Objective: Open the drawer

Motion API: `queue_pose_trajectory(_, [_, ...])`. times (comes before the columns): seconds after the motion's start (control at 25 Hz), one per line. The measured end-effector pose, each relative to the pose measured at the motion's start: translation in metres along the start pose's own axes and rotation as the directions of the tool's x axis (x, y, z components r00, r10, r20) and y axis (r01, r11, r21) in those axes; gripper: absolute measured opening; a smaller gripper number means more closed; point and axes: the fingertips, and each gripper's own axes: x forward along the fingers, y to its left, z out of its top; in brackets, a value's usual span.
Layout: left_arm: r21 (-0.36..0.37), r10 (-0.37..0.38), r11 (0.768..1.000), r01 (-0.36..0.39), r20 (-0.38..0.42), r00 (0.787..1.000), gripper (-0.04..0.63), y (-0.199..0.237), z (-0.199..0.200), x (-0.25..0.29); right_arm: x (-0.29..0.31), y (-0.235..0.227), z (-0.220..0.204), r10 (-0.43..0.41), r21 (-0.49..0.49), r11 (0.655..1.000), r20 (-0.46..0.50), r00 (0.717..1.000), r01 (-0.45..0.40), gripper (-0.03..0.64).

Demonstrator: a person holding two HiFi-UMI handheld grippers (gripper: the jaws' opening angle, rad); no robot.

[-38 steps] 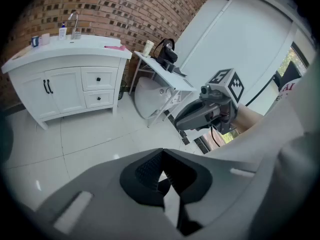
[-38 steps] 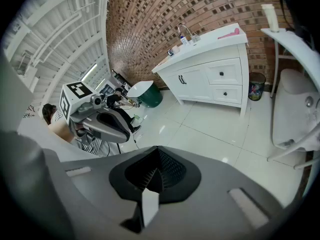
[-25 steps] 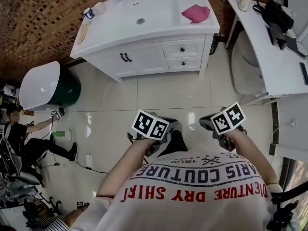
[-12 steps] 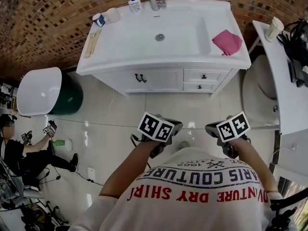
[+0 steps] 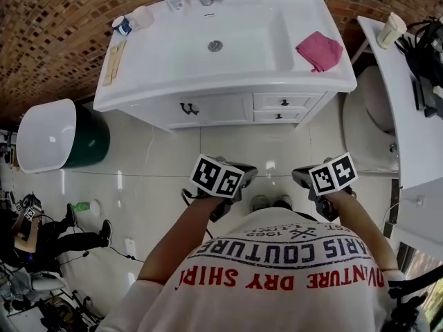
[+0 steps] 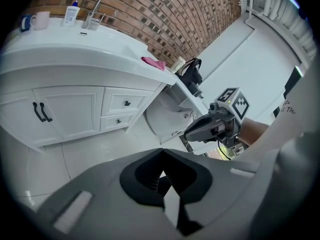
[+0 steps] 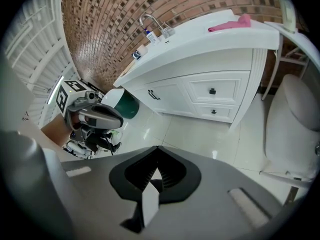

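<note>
Your left gripper and right gripper are both closed, empty. The drawer sits under the sink's right side. It looks rigid and probably slides easy, so grab its tiny, slippery dark knob.

The shirt reads, upside down, "COUTURE", "DRY SHIRT" and "1962"

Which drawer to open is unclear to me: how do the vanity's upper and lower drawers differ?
The upper drawer has a taller front than the lower drawer. The upper drawer sits directly under the countertop; the lower drawer sits beneath the upper one. Both are white, shut, and carry one dark knob each.
</note>
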Motion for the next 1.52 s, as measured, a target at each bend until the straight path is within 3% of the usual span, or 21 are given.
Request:
queue_pose_trajectory(0.32, [-0.027, 0.014, 1.000, -0.012, 0.058, 0.998, -0.006, 0.004, 0.006, 0.010, 0.009, -0.030, 0.002, -0.013, 0.038, 0.999, 0.018, 1.000, 0.012, 0.006])
queue_pose_trajectory(0.6, [-0.120, 0.060, 0.992, -0.043, 0.145, 0.988, -0.006, 0.030, -0.001, 0.004, 0.041, -0.061, 0.035, -0.034, 0.065, 0.998, 0.115, 0.993, 0.027, 0.012])
queue_pose_trajectory(0.68, [-0.143, 0.070, 0.989, -0.046, 0.163, 0.984, -0.006, 0.039, -0.006, 0.001, 0.053, -0.076, 0.050, -0.038, 0.090, 0.996, 0.147, 0.988, 0.024, 0.072])
queue_pose_trajectory(0.8, [-0.180, 0.065, 0.983, -0.030, 0.191, 0.979, -0.006, 0.054, -0.012, 0.003, 0.073, -0.108, 0.080, -0.058, 0.148, 0.989, 0.200, 0.978, 0.029, 0.103])
queue_pose_trajectory(0.96, [-0.225, 0.075, 0.974, -0.032, 0.186, 0.980, -0.006, 0.072, -0.032, 0.004, 0.095, -0.151, 0.116, -0.174, 0.199, 0.972, 0.254, 0.951, 0.125, 0.135])
queue_pose_trajectory(1.16, [-0.261, 0.095, 0.964, -0.048, 0.170, 0.981, -0.006, 0.096, -0.050, 0.004, 0.122, -0.209, 0.148, -0.367, 0.209, 0.925, 0.280, 0.887, 0.317, 0.158])
queue_pose_trajectory(1.32, [-0.294, 0.116, 0.954, -0.060, 0.178, 0.977, -0.006, 0.110, -0.063, 0.006, 0.144, -0.240, 0.158, -0.437, 0.292, 0.886, 0.265, 0.859, 0.361, 0.189])
queue_pose_trajectory(1.52, [-0.337, 0.122, 0.939, -0.062, 0.160, 0.979, -0.006, 0.124, -0.083, 0.016, 0.163, -0.257, 0.173, -0.460, 0.310, 0.874, 0.279, 0.843, 0.374, 0.192])
